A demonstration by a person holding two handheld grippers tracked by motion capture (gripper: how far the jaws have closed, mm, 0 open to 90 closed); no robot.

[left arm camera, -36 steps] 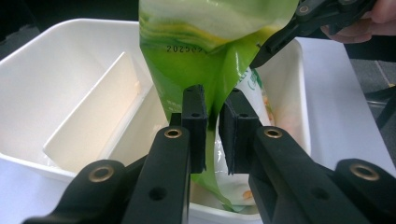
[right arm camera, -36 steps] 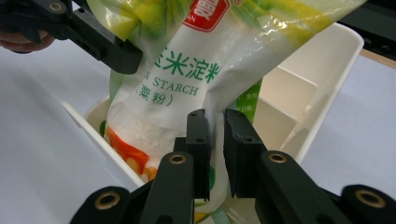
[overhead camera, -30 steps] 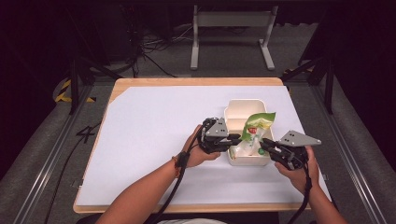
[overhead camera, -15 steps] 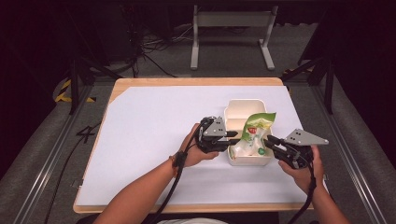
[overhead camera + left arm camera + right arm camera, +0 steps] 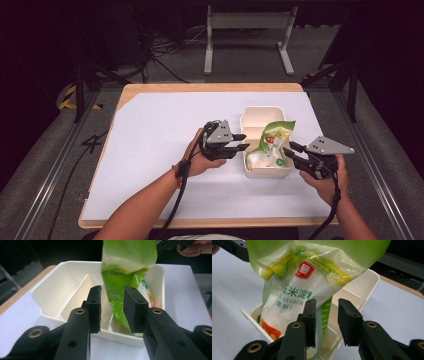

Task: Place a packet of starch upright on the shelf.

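Placing step, at its release. I am standing the green-and-white plastic pouch of starch [image 5: 270,145] upright in the near compartment of the cream-white, rectangular, two-compartment plastic box [image 5: 250,120], which is sitting on the white sheet covering the wooden table [image 5: 160,130]. My left gripper [image 5: 242,142] is pointing at the box from its left wall; its jaws have just been opening and are now standing narrowly parted, with the pouch's edge lying in the gap [image 5: 113,302], and no pad seems to be pressing it. My right gripper [image 5: 290,152] is facing the pouch from the box's right side; its jaws have likewise just been opening and are narrowly parted, the pouch showing beyond them [image 5: 294,292], apparently free of the pads, though the angle is leaving contact uncertain.

I am judging that the next move calls for drawing both grippers straight back without dragging the pouch, which is leaning and may topple.

Count: one pouch, one box with two compartments, two grippers.
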